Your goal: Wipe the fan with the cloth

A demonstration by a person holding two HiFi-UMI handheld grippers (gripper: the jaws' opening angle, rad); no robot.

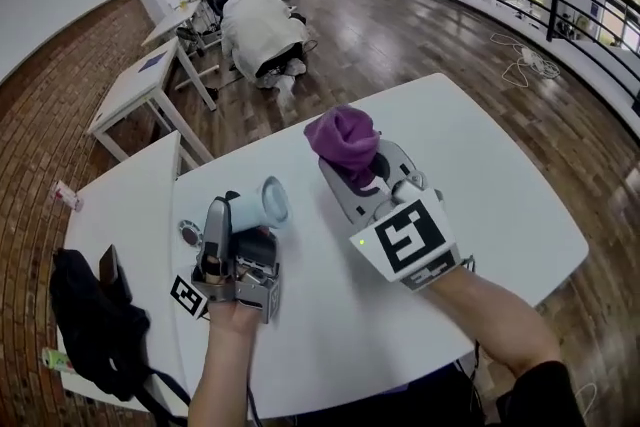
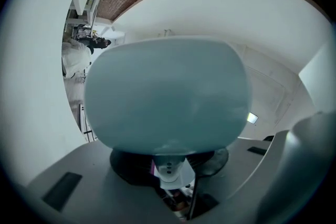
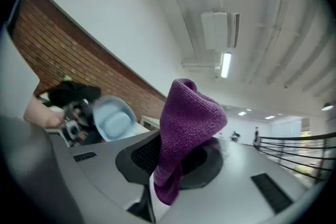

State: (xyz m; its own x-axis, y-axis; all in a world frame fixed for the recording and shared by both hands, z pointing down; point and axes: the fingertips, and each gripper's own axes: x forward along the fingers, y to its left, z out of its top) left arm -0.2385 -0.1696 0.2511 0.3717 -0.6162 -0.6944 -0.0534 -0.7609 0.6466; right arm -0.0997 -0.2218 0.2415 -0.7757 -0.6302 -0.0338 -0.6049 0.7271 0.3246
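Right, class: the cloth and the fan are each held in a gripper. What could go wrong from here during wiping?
1. The left gripper seems to grip the fan only by its narrow stem, so a sideways wipe could twist it loose.
2. The right gripper pinches the cloth low down, with most of it bunched loose above; rubbing may drag it out.
3. Both are above the table; a dropped fan would hit it.

Above the table [image 1: 490,165], fan [image 1: 262,205] left of cloth [image 1: 345,143].
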